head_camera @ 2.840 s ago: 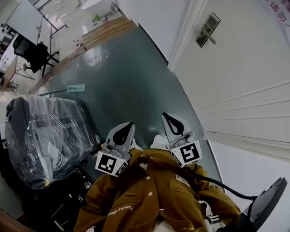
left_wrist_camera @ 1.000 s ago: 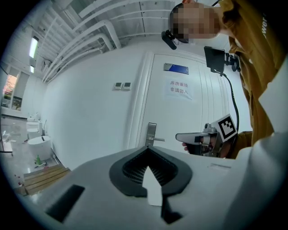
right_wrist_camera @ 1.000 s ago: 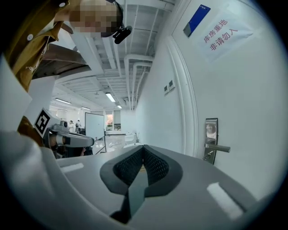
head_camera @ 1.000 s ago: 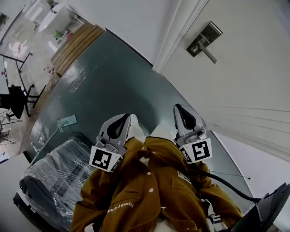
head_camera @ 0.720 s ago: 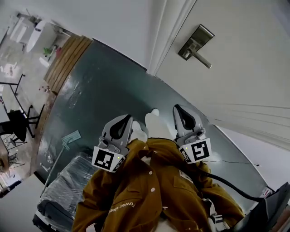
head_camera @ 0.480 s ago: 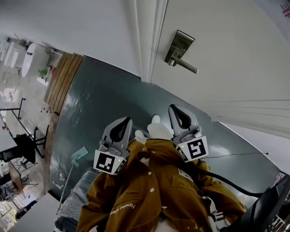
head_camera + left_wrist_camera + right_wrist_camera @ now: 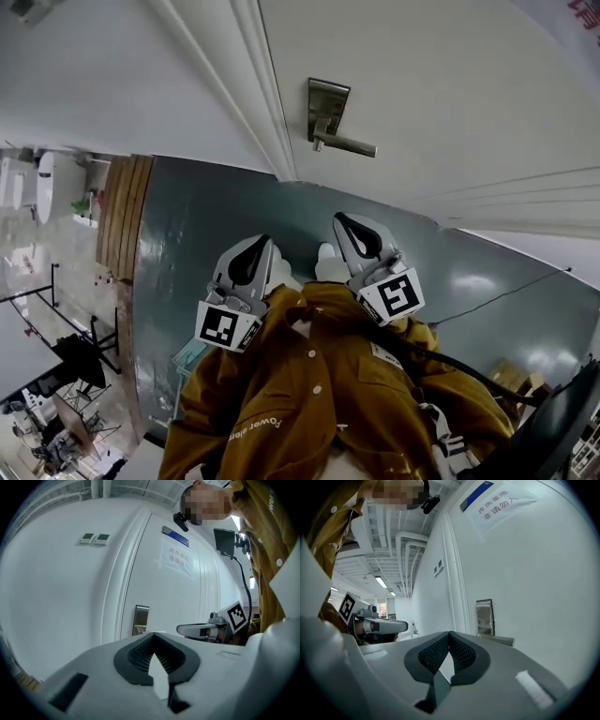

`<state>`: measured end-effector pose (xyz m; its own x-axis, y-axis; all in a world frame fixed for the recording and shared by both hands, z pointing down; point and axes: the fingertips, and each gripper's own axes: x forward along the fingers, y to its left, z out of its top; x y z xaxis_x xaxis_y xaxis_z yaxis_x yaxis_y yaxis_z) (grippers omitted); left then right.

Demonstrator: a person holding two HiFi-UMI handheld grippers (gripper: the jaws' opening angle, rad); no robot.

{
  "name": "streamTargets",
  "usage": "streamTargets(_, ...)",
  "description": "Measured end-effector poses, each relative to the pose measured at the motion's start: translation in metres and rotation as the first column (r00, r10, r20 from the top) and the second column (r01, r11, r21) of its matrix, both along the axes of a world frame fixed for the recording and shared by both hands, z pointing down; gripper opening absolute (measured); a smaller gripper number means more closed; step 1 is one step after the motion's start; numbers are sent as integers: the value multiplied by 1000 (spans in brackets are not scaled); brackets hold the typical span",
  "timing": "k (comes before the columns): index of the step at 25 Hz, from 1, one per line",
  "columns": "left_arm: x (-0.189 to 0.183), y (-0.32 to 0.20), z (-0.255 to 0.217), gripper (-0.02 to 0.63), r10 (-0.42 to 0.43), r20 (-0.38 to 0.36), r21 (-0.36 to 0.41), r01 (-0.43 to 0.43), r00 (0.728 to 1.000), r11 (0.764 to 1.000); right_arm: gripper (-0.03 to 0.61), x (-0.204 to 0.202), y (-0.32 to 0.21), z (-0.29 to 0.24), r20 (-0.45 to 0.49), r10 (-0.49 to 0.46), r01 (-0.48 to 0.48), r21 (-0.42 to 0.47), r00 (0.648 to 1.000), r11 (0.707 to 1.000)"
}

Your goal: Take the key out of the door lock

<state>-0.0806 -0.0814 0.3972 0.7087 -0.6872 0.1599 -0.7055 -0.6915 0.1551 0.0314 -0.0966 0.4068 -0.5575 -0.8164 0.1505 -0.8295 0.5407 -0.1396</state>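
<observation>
Upper centre of head view: rectangular brushed-metal lock plate (image 7: 327,108) with straight lever handle (image 7: 349,144), set in smooth white panelled door (image 7: 450,84); key too small to make out there. Lower centre: left claw (image 7: 260,244) and right claw (image 7: 340,218), grey moulded shells with black ribbed pads, tips of each pressed together on nothing, well apart from plate. Beneath: mustard-brown buttoned jacket (image 7: 309,403); glossy dark-green floor (image 7: 216,206).

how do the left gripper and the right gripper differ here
The right gripper sits nearer the door handle, nearly facing it; the left gripper hangs further left, over the floor. In their own views its plate shows right of the right gripper's jaws, left of the left gripper's. Both are shut and empty.
</observation>
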Motion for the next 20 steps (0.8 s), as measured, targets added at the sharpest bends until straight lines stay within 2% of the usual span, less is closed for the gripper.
streamTargets(5,3,-12,5,-2,39,-16,-15,-39,999,999,8,1,-24,21,95,30,-22,-89,995,996)
streamTargets(8,1,-13,3,-2,37,-44,-12,-38,998,999,83,-1,-45,40,189,43,-10,-170,981,985)
streamTargets(9,2,-13,2,-2,39,-48,-10,-40,998,999,83,1,-53,49,209,60,-19,-193,976,981)
streamTargets(12,6,-12,2,-2,62,-50,-8,-63,997,998,109,6,-83,80,244,92,-20,-285,965,958)
streamTargets(14,7,-11,2,-1,65,-45,-8,-66,997,998,132,8,-101,102,296,112,3,-362,949,932)
streamTargets(16,5,-11,2,21,58,-41,-5,-59,997,998,143,11,-117,124,366,154,26,-443,918,896)
streamTargets(17,4,-11,1,21,52,-41,-3,-52,998,999,155,12,-125,133,415,185,44,-484,891,874)
streamTargets(20,4,-13,0,25,48,-38,1,-48,998,999,175,13,-145,144,584,296,117,-565,756,817)
